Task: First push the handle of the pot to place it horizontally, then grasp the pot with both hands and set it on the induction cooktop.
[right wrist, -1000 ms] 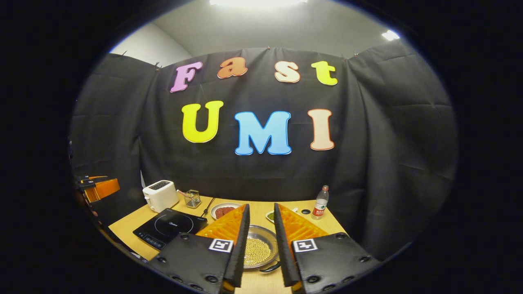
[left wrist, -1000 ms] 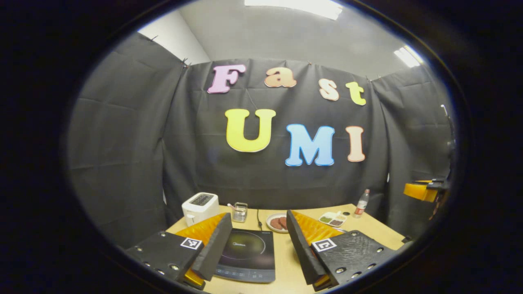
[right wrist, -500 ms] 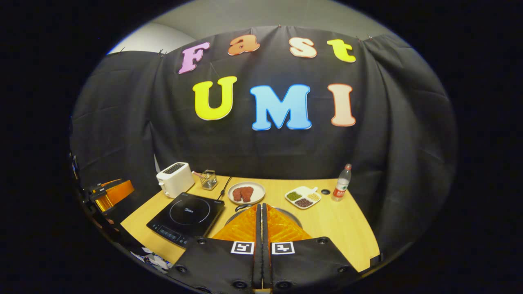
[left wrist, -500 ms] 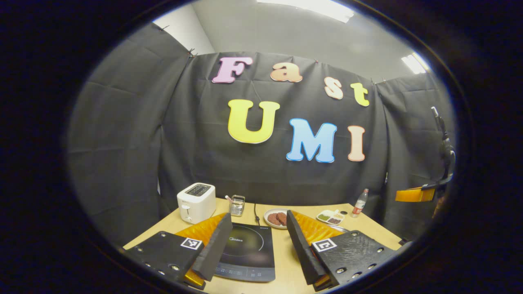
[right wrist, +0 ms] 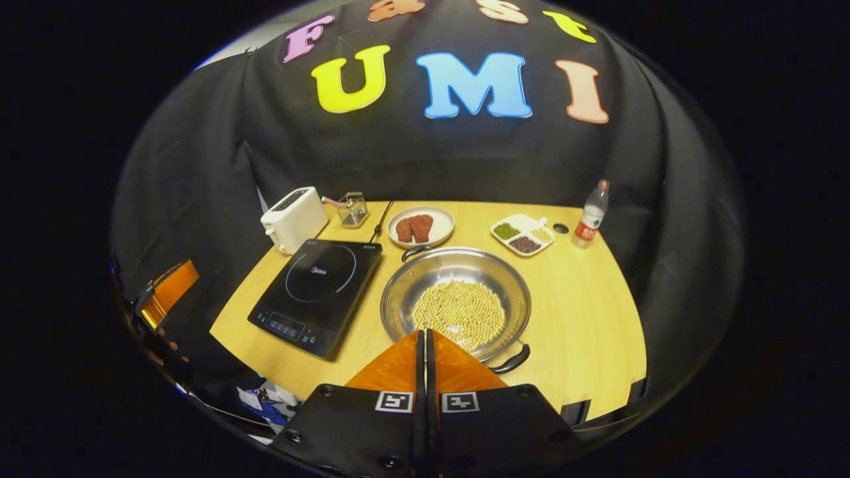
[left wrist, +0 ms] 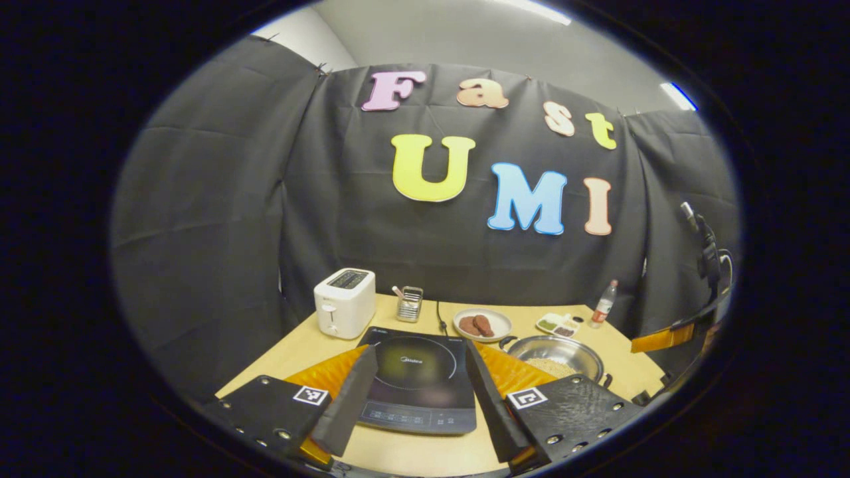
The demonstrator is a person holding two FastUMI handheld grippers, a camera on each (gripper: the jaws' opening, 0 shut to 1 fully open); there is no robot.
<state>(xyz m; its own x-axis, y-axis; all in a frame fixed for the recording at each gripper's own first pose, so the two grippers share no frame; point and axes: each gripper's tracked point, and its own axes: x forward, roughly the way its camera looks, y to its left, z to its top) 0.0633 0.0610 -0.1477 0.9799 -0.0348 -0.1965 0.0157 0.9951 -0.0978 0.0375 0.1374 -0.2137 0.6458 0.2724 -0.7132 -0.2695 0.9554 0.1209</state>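
A black cloth wall closes the booth behind a pale wooden worktop (right wrist: 584,318). In the right gripper view, the left tool (right wrist: 163,295) shows at the far left edge, off the worktop, and its fingers cannot be read from there. In the left gripper view the left tool (left wrist: 418,392) has its fingers spread wide apart, holding nothing, with the induction cooktop (left wrist: 418,382) seen between them.

In the right gripper view, ahead and to the left of the right tool (right wrist: 425,345) stands a white toaster (right wrist: 292,219), with a small wire basket (right wrist: 352,209) beside it. The induction cooktop (right wrist: 319,292) lies nearer, left of the tool's tips. Straight ahead sits the pot (right wrist: 455,302), a wide steel pan holding pale beans, just beside the cooktop and not on it. One handle (right wrist: 508,362) points toward the tool, slightly to its right; the other handle (right wrist: 415,251) is on the far rim. The right tool's fingers are pressed together, empty, over the pot's near rim; contact cannot be judged.

Beyond the pot are a plate (right wrist: 422,226) with two brown patties, then a divided dish (right wrist: 523,234), then a bottle (right wrist: 591,216) at the far right.
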